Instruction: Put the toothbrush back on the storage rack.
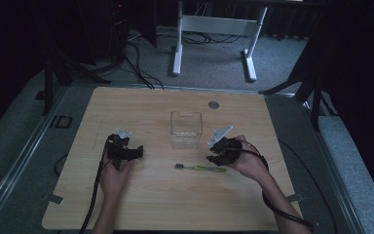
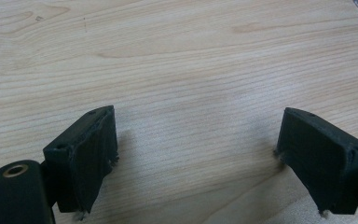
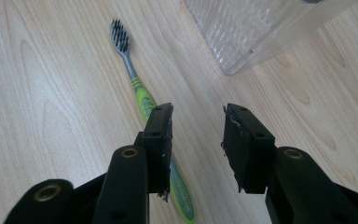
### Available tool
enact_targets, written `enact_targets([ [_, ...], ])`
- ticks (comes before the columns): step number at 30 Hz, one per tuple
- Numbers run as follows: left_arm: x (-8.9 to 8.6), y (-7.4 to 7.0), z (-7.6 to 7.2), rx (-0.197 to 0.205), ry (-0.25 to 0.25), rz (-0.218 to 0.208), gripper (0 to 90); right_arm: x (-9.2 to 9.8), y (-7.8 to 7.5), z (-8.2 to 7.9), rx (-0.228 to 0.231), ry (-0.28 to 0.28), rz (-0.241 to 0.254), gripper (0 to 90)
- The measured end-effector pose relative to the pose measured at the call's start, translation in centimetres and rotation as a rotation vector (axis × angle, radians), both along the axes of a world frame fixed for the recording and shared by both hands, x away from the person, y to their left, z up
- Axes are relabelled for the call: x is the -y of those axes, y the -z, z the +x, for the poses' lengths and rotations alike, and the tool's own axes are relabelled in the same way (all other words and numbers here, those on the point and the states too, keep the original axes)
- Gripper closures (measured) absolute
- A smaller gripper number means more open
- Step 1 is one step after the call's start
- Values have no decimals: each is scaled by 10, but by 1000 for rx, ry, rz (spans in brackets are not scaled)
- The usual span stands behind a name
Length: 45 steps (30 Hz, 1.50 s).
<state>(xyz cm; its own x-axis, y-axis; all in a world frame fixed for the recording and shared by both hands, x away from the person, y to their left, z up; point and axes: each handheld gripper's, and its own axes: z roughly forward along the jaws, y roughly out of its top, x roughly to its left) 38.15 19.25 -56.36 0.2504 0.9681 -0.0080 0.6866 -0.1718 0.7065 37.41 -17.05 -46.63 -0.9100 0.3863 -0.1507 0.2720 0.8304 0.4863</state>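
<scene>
A green toothbrush (image 1: 202, 168) with a grey head lies flat on the wooden table (image 1: 151, 204), bristles pointing left. In the right gripper view the toothbrush (image 3: 137, 88) runs under the left jaw, outside the gap. My right gripper (image 1: 211, 158) hovers just above the handle's right end, and its jaws stand open with nothing between them (image 3: 198, 135). A clear square container (image 1: 186, 129) stands upright behind the brush, and its corner (image 3: 261, 28) is near the right jaw. My left gripper (image 1: 137, 152) rests on the table's left, jaws wide open over bare wood (image 2: 196, 140).
A round grey grommet (image 1: 214, 104) sits in the tabletop behind the container. Beyond the far edge stand the legs of a white desk (image 1: 177, 53) and loose cables on the floor. A black cable (image 1: 277, 207) trails from my right gripper across the front right corner.
</scene>
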Motion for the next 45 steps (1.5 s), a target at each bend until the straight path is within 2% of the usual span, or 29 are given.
enact_targets([
  [11, 0, 0, 0, 0, 0, 0, 127, -5, 1, 0, -7, -27, -30, 623],
  [40, 0, 0, 0, 0, 0, 0, 127, -14, -4, 4, -10, -108, -69, 639],
  [45, 0, 0, 0, 0, 0, 0, 127, -17, -3, 4, -12, -120, -93, 641],
])
